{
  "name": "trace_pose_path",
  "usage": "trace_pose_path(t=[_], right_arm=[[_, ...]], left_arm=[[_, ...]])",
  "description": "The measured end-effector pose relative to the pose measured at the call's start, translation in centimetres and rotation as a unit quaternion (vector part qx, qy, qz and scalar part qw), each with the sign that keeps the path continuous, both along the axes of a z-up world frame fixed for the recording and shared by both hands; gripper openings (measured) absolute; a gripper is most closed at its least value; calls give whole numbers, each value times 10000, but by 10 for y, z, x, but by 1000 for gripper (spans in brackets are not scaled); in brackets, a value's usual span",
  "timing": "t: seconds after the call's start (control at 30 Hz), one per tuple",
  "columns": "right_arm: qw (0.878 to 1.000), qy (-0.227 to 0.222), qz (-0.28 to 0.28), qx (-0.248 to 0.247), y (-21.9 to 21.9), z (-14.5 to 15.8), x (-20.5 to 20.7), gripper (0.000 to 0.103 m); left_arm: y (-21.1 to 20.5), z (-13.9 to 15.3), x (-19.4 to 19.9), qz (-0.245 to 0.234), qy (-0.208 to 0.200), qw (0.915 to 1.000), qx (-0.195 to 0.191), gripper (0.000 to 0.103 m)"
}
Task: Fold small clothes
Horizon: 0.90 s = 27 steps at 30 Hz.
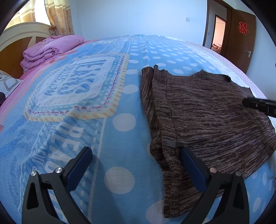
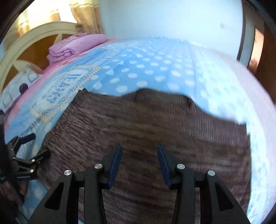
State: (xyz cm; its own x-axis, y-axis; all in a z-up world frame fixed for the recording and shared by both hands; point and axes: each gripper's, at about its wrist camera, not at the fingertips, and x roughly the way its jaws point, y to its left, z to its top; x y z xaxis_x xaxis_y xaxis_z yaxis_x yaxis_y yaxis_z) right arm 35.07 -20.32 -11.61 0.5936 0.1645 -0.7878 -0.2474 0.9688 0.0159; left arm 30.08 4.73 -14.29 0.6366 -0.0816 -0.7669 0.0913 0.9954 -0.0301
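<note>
Hanging parted over the sweater (image 2: pixel 146 124), right gripper (image 2: pixel 139 162) sees the spread left gripper (image 2: pixel 32 146).

Brown knitted sweater (image 2: pixel 146 131): spread flat on blue polka-dot bedspread (image 2: pixel 155 69), filling the lower middle of the view; picture blurred. Right gripper (image 2: pixel 139 155): above the sweater, blue-padded fingers (image 2: pixel 116 160) apart, nothing between them. Left gripper (image 2: pixel 37 144): at left edge, over the sweater's left border, jaws wide apart, a hand (image 2: pixel 10 189) beneath it. Folded pink quilt (image 2: pixel 74 46): near cream headboard (image 2: pixel 25 43), well apart from the sweater. Yellow curtain (image 2: pixel 86 15): behind the headboard. Doorway (image 2: pixel 257 44): far right.
</note>
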Motion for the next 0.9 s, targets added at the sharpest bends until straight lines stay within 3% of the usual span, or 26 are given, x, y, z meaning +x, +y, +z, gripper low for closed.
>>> trace_pose_path(t=[0.1,0.17,0.3,0.4,0.57,0.63,0.7,0.77,0.83,0.9], right_arm=[[9977,572,-299,-225,5,-29,34,44],[9986,284,-363,-243,5,-32,49,45],[9981,250,-557,-121,1,-35,75,51],[9981,215,-557,-161,1,-32,74,51],[9972,-189,-593,402,-8,-15,54,52],[9978,-263,-566,244,-5,-14,52,53],[9989,-51,-455,66,3,-21,59,53],[9971,228,-551,-466,18,-36,76,58],[9913,-101,-875,-976,26,-29,76,60],[9927,-225,-963,-692,35,-20,71,60]], left_arm=[[1,0,0,-1,-1,10000,5,103],[1,0,0,9,3,10000,6,103],[0,0,-1,15,-5,10000,42,103],[1,0,0,26,-8,10000,10,103],[5,2,-1,76,-50,9999,-61,103],[7,2,-1,147,-72,9998,-80,103],[8,3,-2,204,-97,9997,-73,103],[9,4,-4,286,-169,9994,-56,103],[12,6,-6,396,-251,9989,-78,103],[19,7,-7,556,-310,9978,-160,103]])
